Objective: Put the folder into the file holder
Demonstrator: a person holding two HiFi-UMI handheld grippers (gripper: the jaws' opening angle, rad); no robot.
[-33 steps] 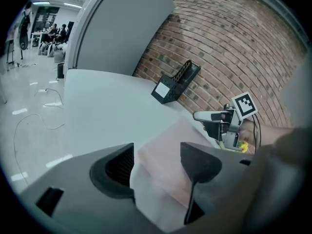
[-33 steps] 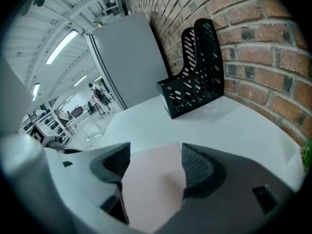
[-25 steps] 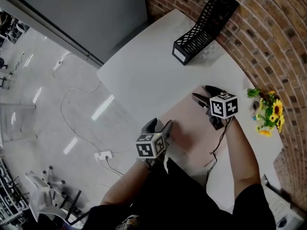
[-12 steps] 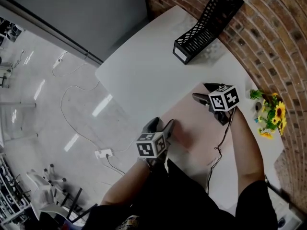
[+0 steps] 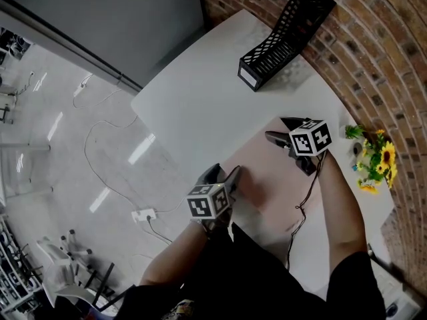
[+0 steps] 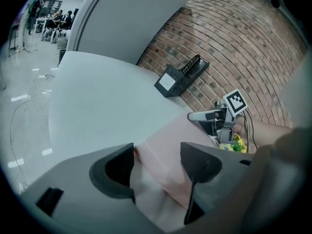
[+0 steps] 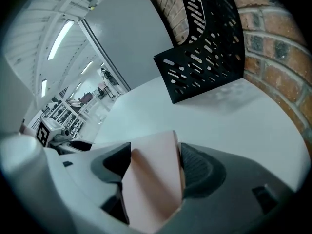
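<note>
Nearest, at the front edge of the white surface (image 5: pixel 193 105), the left gripper (image 5: pixel 225 176) is held low with its jaws apart. The near corner of the flat pale pink paper folder (image 5: pixel 263 172) is seen lying between them in the left gripper view. The jaws stand wide on either side of that corner.

The folder is laid flat on the surface, in its near right part, just in front of the person. At the folder's far corner the right gripper (image 5: pixel 275 128) is set, and its jaws are closing. In the right gripper view the pink sheet is seen between them, reaching across the gap from pad to pad, though a firm pinch cannot be made out.

Just beyond and to the right of that gripper, a small bunch of yellow artificial flowers (image 5: pixel 377 159) is placed at the surface's edge, beside the red-brown brick wall (image 5: pixel 373 59).

Farthest off, the black perforated plastic file holder (image 5: pixel 280 39) is stood near the wall — well apart from the folder, its low front end turned toward the person. To the left, below the surface, a white cable (image 5: pixel 100 172) is trailed over the grey floor (image 5: pixel 53 179).
</note>
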